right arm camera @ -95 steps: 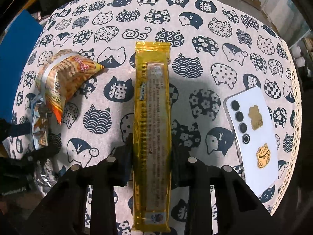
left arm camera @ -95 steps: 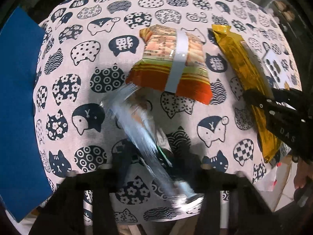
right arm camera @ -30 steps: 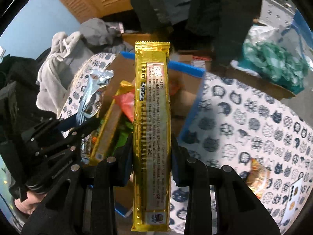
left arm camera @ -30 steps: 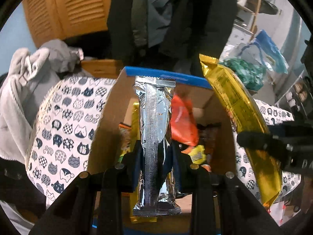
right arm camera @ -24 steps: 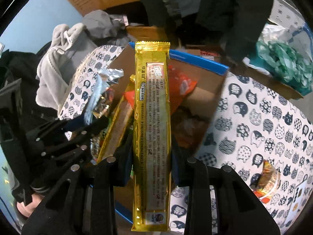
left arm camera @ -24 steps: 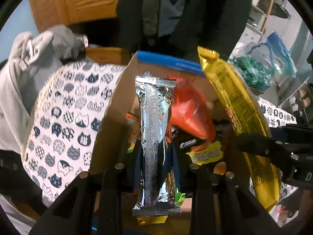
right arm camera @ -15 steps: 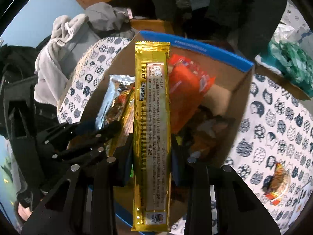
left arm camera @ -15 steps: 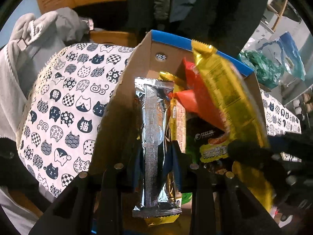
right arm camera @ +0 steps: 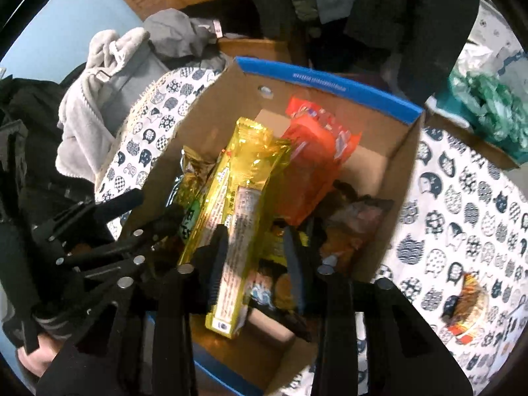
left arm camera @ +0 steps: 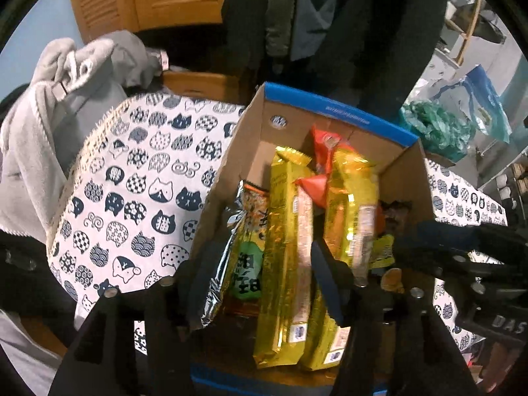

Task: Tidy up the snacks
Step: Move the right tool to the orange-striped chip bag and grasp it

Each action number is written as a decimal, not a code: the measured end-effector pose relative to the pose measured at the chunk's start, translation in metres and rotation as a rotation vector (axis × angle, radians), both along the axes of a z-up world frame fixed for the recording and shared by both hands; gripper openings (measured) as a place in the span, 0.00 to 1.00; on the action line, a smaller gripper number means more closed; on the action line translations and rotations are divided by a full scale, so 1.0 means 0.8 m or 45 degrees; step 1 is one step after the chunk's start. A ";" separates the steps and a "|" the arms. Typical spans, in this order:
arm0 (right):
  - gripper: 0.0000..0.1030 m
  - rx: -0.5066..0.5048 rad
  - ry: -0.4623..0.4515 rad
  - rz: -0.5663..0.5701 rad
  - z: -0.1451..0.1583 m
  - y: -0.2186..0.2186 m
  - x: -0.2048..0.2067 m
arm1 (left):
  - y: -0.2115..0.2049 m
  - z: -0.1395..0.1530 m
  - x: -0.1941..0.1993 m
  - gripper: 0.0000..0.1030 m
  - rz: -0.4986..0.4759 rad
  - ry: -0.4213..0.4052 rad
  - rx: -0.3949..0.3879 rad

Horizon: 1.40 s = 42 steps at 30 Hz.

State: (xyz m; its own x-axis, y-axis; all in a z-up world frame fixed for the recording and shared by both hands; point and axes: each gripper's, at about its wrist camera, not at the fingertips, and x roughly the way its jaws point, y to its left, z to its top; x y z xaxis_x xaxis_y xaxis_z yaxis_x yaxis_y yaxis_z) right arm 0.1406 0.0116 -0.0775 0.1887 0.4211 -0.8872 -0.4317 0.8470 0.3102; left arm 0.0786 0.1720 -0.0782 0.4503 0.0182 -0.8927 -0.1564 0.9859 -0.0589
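Both claws are over the brown cardboard box (right arm camera: pixel 399 165) with its blue rim. The left claw (left arm camera: pixel 260 280) is opening, and the crinkly silver packet (left arm camera: pixel 231 254) slips loose between its fingers. The right claw (right arm camera: pixel 254 257) is opening too, letting go of the long shiny gold packet (right arm camera: pixel 237 211), which tips into the box beside a smooth orange bag (right arm camera: pixel 313 161). The box stands on the worktop's cat-print cloth (left arm camera: pixel 132 191).

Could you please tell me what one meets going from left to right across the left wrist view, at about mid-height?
Grey fleece garment → cat-print tablecloth → cardboard box wall → silver packet → long gold packets → right gripper.
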 end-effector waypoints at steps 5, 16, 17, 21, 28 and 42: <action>0.68 -0.056 -0.123 -0.014 0.031 -0.044 -0.018 | -0.033 0.017 -0.010 0.72 -0.092 -0.045 0.019; 0.79 -0.223 -0.089 -0.241 0.007 -0.201 -0.014 | -0.121 0.020 -0.024 0.79 -0.302 -0.032 0.062; 0.79 -0.240 -0.076 -0.267 -0.002 -0.218 -0.012 | -0.127 0.018 -0.024 0.79 -0.314 -0.025 0.058; 0.79 -0.270 -0.004 -0.334 -0.034 -0.273 -0.006 | -0.148 0.012 -0.025 0.79 -0.347 -0.006 0.070; 0.79 -0.252 0.148 -0.471 -0.096 -0.340 -0.002 | -0.175 0.005 -0.024 0.79 -0.385 0.013 0.062; 0.78 -0.286 0.212 -0.576 -0.157 -0.349 0.008 | -0.184 -0.006 -0.022 0.79 -0.401 0.034 0.111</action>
